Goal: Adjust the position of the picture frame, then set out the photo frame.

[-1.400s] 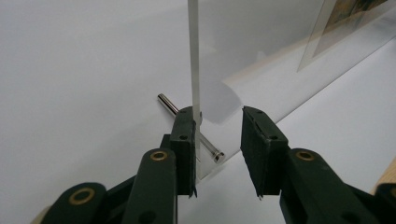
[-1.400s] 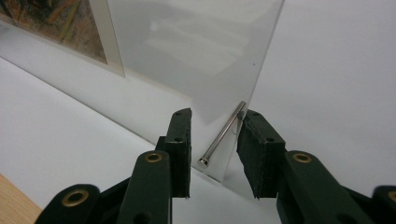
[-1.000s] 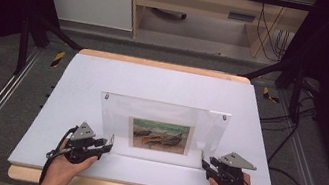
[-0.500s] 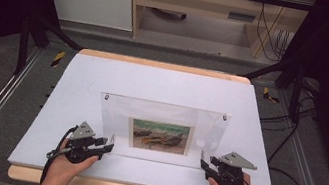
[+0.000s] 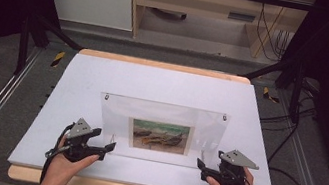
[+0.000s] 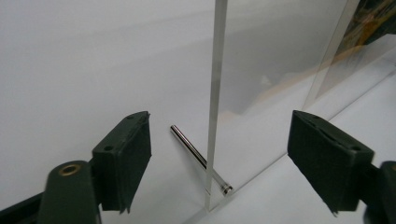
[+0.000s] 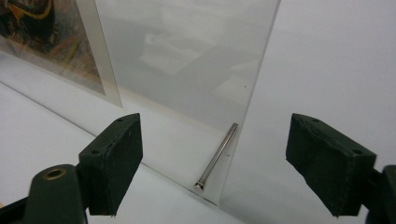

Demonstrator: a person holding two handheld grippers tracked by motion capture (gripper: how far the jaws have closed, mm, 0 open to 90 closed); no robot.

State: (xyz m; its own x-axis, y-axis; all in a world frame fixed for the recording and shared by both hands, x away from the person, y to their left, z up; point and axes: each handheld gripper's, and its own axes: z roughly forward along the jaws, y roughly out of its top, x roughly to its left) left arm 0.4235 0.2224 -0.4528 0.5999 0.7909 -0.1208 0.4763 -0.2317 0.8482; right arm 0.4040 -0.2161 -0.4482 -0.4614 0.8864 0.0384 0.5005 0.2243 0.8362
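1 acrylic frame (image 5: 161, 130) with 1 picture (image 5: 159, 136) stands mid-table (image 5: 104, 77). 2 grippers: left (image 5: 110, 148) at its 7 o'clock, right (image 5: 201, 165) at 5 o'clock. Both have just been opening, now wide, pads clear of the frame edge between them. 2 top screws, 2 bottom pins (image 6: 198, 158).

Upright frame (image 5: 161, 127) mid-table (image 5: 173, 86), left tool (image 5: 110, 148) and right tool (image 5: 200, 165) at its near corners.

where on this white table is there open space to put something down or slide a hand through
The far strip between the clear acrylic picture frame and the back edge of the white table is bare, as are the side margins left and right of the frame. It is crowded at the frame's near corners, where the left claw and right claw sit.
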